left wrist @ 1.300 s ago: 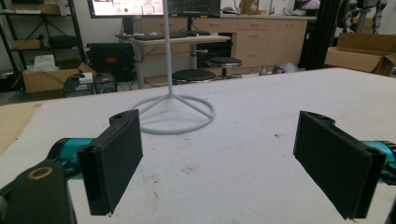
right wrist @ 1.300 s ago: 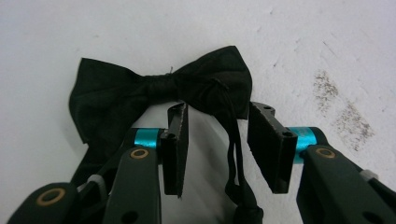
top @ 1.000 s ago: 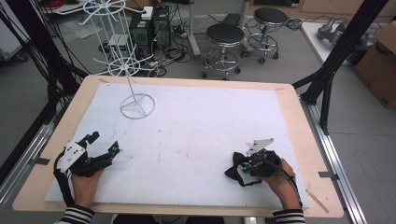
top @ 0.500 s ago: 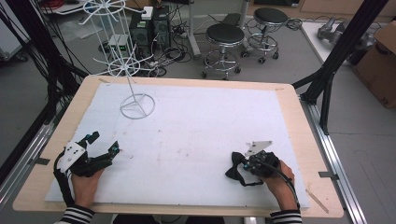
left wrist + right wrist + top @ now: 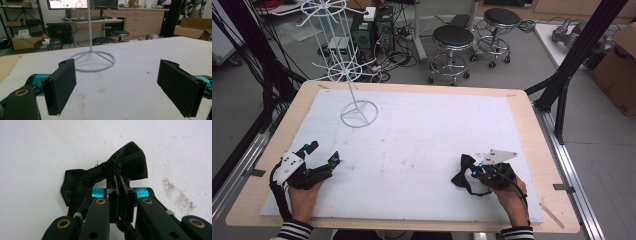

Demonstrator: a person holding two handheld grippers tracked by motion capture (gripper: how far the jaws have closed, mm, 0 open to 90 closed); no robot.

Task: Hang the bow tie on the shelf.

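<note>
Since the wire stand is the one fixed thing on the table, every place below is told from it.

Wire stand [image 5: 358, 112]: upright at the far left of the white mat [image 5: 422, 130], ring base flat; its spokes look made for hanging small things, so it is probably where the bow tie is bound.

Bow tie [image 5: 462, 172]: black, lying on the mat well apart from the stand, toward the near right corner, touching the right gripper.

Right gripper [image 5: 475, 172]: jaws together, clamped on the bow tie's strap [image 5: 119, 192] just behind the knot [image 5: 113, 167]; taking the strap leaves the wings free and gives a loop to hook on a spoke.

Bow tie wings [image 5: 132, 161]: spread flat on the mat beyond the jaws, unpinched.

Left gripper [image 5: 322, 155]: jaws wide apart, holding nothing, resting on the mat near the stand's base and aimed at it, likely placed to steady the stand.

Left pads [image 5: 62, 87]: bare, with the stand's ring showing between them.
</note>
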